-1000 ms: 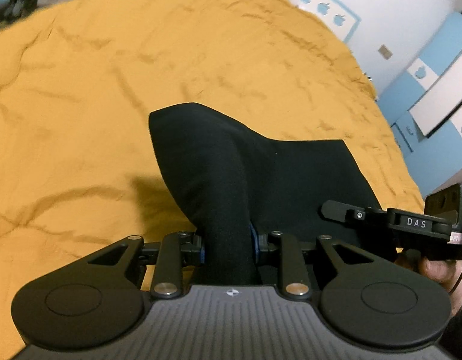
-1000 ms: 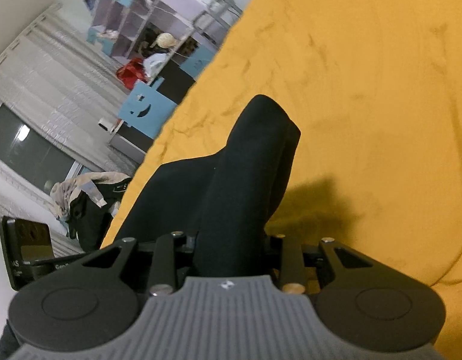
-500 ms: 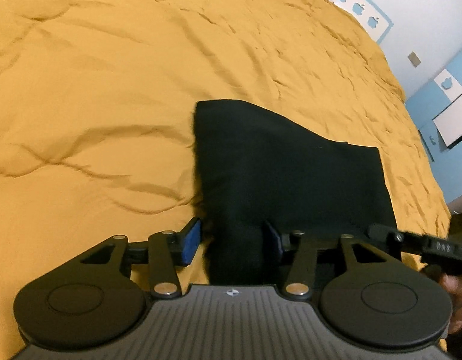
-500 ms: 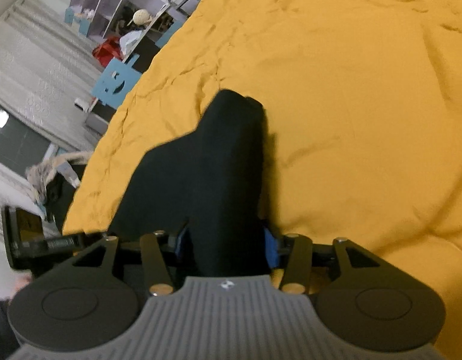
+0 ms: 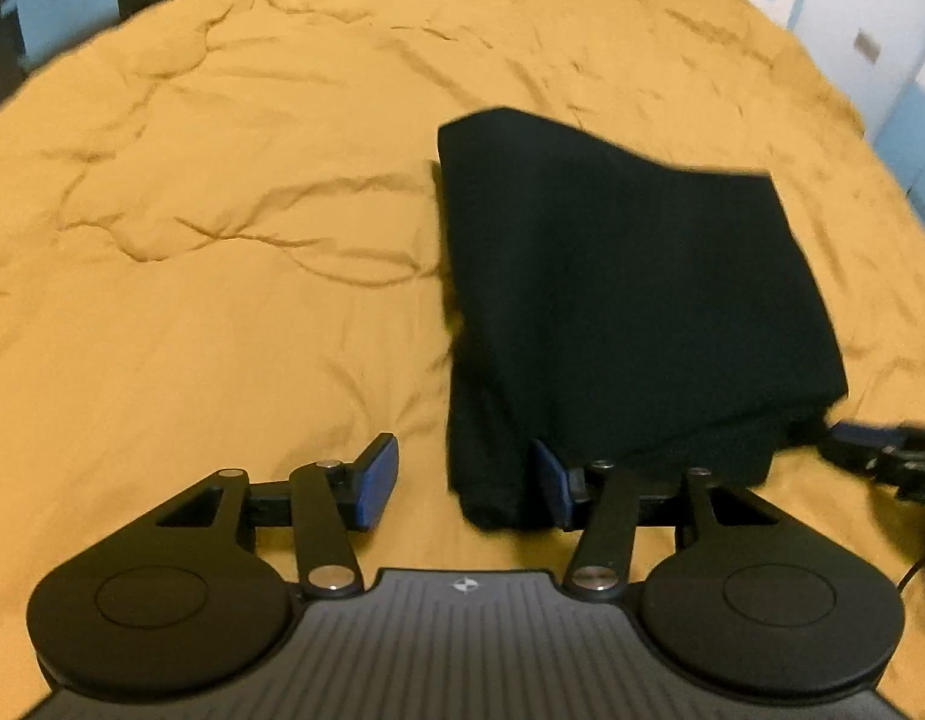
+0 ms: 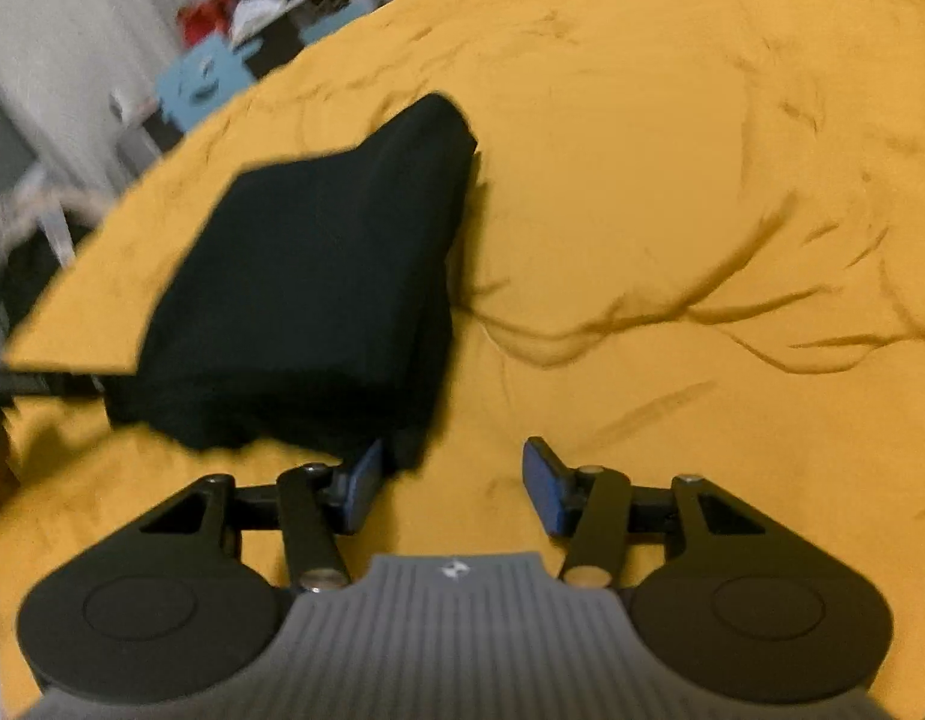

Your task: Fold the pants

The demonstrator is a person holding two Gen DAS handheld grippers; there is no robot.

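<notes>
The black pants (image 5: 630, 300) lie folded into a compact stack on the yellow bedspread (image 5: 222, 240). My left gripper (image 5: 465, 489) is open, with the near left corner of the stack between its blue pads. In the right wrist view the pants (image 6: 306, 288) sit left of centre. My right gripper (image 6: 453, 486) is open and empty; its left pad touches the near right corner of the stack. The right gripper's tip (image 5: 882, 456) also shows at the right edge of the left wrist view.
The wrinkled yellow bedspread (image 6: 672, 210) fills both views. A blue chair (image 6: 204, 84) and cluttered shelves stand beyond the bed's far edge. A white wall with blue cabinets (image 5: 906, 120) is at the right of the left wrist view.
Both grippers have opened and let go of the pants. The fold they held up has dropped flat onto the stack on the bed.
</notes>
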